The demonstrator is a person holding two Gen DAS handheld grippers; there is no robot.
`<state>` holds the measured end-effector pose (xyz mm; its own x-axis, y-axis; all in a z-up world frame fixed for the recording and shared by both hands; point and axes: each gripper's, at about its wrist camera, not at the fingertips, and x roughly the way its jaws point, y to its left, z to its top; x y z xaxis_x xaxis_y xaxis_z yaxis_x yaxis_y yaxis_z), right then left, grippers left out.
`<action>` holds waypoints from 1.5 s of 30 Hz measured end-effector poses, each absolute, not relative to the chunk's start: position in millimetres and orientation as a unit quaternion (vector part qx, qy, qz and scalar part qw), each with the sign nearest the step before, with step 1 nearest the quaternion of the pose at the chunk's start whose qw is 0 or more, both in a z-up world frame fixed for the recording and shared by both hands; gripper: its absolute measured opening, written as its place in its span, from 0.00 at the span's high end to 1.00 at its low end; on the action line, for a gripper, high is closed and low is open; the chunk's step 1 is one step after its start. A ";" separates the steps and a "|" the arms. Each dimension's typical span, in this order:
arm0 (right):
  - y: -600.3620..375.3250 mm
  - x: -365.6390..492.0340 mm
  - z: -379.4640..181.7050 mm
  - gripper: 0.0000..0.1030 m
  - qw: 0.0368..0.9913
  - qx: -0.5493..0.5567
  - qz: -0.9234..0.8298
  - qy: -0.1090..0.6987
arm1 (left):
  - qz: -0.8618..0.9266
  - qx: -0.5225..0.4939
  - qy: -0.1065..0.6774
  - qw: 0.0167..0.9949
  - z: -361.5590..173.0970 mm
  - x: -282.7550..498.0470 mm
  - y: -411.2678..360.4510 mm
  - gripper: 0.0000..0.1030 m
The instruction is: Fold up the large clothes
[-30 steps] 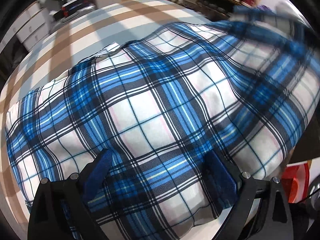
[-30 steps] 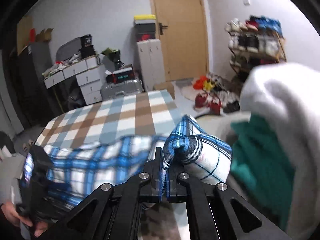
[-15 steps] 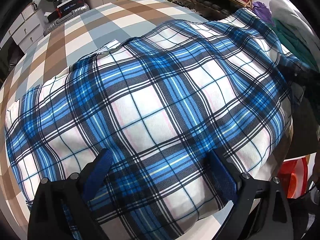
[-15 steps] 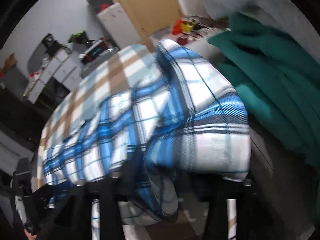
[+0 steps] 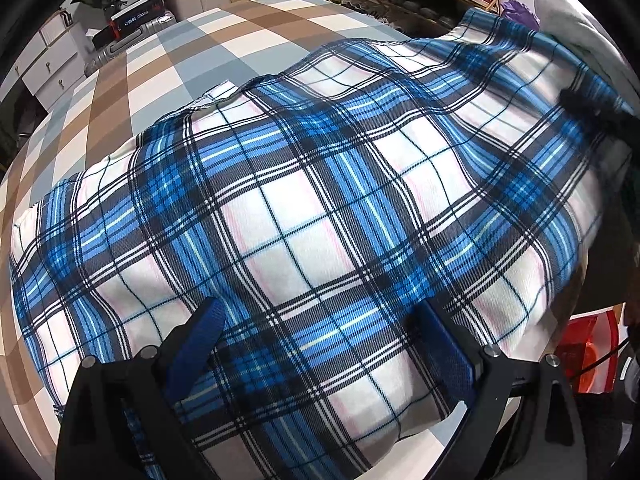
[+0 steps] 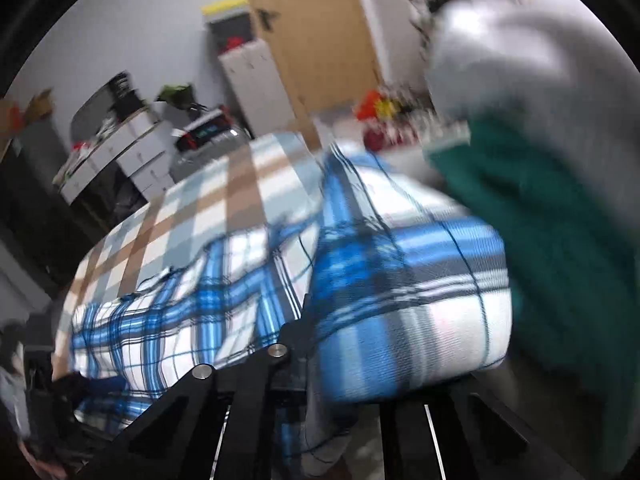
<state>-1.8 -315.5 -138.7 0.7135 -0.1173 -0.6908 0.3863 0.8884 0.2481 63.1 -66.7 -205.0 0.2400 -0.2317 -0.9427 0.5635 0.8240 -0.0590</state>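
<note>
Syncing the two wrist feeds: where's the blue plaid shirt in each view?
Left wrist: the plaid shirt fills the middle and lower part, spread on the checked table.
Right wrist: the shirt runs from lower left to centre right, blurred, beside a green garment.
Shared landmark: the silver suitcase behind the table.

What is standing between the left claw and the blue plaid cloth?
Nothing visible does. The left claw is open, with its two blue fingers lying directly over the plaid cloth, which is spread on the checked bed. No other object lies between them.
</note>
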 end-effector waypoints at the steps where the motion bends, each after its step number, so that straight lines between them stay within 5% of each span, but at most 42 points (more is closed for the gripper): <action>1: -310.1 -1.9 -130.0 0.97 0.914 0.170 -0.134 0.344 | -0.257 0.148 0.558 0.775 -205.1 62.4 -68.7 0.09; 10: -254.6 15.1 -47.9 0.98 0.946 -0.001 -0.106 0.307 | -0.375 0.117 0.525 0.755 -202.7 50.7 -124.1 0.09; 12: -227.6 19.8 -33.1 0.98 0.948 -0.052 -0.086 0.301 | -0.415 0.051 0.552 0.722 -195.4 57.6 -113.5 0.20; 14: -199.4 21.1 -25.8 0.98 0.947 -0.081 -0.052 0.305 | -0.427 -0.021 0.574 0.698 -179.4 75.6 -79.4 0.31; 19: -108.7 20.5 -45.1 0.98 0.937 -0.136 0.032 0.319 | -0.389 -0.130 0.529 0.743 -133.3 107.4 55.5 0.30; 23: -41.5 31.0 -90.5 0.93 0.916 -0.120 0.095 0.372 | -0.329 -0.202 0.497 0.777 -117.5 115.5 151.6 0.21; 28: 0.6 38.8 -163.6 0.56 0.876 -0.077 0.161 0.448 | -0.286 -0.239 0.499 0.783 -128.8 110.9 201.8 0.21; 30: -6.5 30.1 -167.4 0.56 0.869 -0.016 0.206 0.449 | -0.292 -0.235 0.503 0.779 -130.3 107.1 194.3 0.21; 33: -28.1 19.5 -154.4 0.37 0.849 0.081 0.271 0.446 | -0.317 -0.206 0.499 0.780 -127.1 107.5 173.2 0.21; 40: -130.0 -27.4 -128.3 0.15 0.891 0.238 0.194 0.335 | -0.371 -0.056 0.499 0.781 -129.7 96.6 89.7 0.21; 45: -188.7 -31.4 -128.8 0.15 0.901 0.300 0.084 0.301 | -0.329 0.073 0.550 0.764 -169.0 90.3 43.6 0.22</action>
